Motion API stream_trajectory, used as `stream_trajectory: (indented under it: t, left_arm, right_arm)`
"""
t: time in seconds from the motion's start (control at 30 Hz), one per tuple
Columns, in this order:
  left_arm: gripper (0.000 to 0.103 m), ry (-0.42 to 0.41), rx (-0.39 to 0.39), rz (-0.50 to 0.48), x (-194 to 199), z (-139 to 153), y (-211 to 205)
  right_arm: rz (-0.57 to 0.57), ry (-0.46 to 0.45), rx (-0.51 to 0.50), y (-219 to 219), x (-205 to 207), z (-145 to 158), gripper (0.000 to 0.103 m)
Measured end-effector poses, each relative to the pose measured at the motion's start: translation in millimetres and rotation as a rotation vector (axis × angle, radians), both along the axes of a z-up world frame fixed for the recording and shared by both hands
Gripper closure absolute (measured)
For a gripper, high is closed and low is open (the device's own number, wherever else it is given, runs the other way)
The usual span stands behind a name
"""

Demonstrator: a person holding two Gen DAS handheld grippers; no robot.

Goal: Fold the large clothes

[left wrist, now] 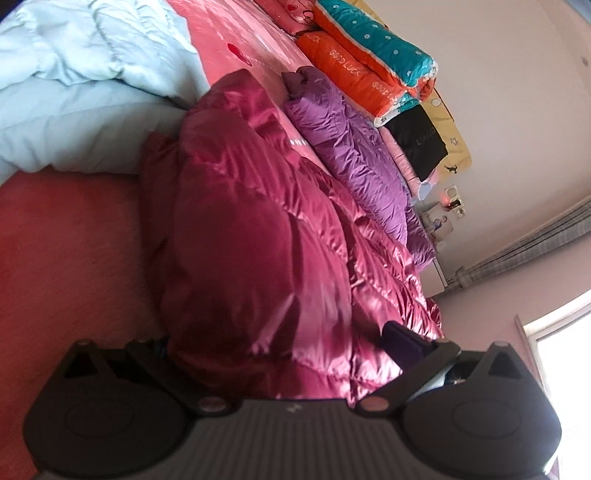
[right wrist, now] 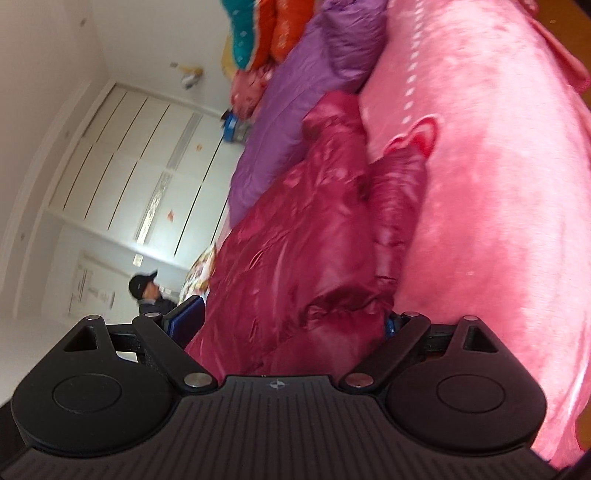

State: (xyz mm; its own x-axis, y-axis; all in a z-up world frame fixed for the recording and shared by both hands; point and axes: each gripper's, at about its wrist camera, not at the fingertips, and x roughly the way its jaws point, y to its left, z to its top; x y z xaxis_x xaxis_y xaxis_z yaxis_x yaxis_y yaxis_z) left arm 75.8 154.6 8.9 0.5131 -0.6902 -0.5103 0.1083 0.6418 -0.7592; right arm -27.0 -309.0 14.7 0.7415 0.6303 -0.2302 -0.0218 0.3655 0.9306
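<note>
A shiny magenta puffer jacket (left wrist: pixel 258 221) lies on a pink bed (left wrist: pixel 229 33). It also shows in the right wrist view (right wrist: pixel 295 236). My left gripper (left wrist: pixel 277 343) has its fingers spread wide with a thick fold of the jacket bulging between them; the fingertips (left wrist: pixel 400 338) are mostly hidden by fabric. My right gripper (right wrist: pixel 291 325) likewise has jacket fabric between its wide-set fingers (right wrist: pixel 186 314). Whether either pair of pads presses the fabric is hidden.
A purple puffer jacket (left wrist: pixel 362 155) lies beside the magenta one. Folded quilts, orange and teal (left wrist: pixel 369 55), are stacked behind it. A pale blue duvet (left wrist: pixel 81 81) lies at the left. A white wardrobe (right wrist: pixel 129 166) and a person in a cap (right wrist: pixel 146 291) are beyond the bed.
</note>
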Motion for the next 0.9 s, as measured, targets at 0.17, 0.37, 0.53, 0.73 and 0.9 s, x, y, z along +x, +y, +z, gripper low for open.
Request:
stream_trajectory:
  t: [0.17, 0.37, 0.53, 0.73, 0.9]
  left_arm:
    - [0.002, -0.026, 0.003, 0.012, -1.7, -0.6, -3.2]
    - [0.014, -0.045, 0.014, 0.048, -8.8, 1.8, -2.3]
    - [0.040, -0.060, 0.027, 0.080, -16.0, 5.7, -3.3]
    - [0.063, -0.129, 0.104, 0.094, -31.6, 23.6, -13.1]
    - [0.073, -0.170, 0.170, 0.107, -49.7, 38.8, -18.4]
  right_arm:
    - [0.024, 0.012, -0.043, 9.1, 14.0, 2.2, 0.000]
    - [-0.002, 0.026, -0.167, 28.0, 20.2, 17.7, 0.006]
    - [-0.048, 0.049, -0.352, 50.1, 19.6, 37.9, 0.038]
    - [-0.112, 0.044, -0.673, 91.9, 7.7, 68.5, 0.053]
    - [-0.162, -0.029, -0.976, 136.1, -9.2, 93.9, 0.059]
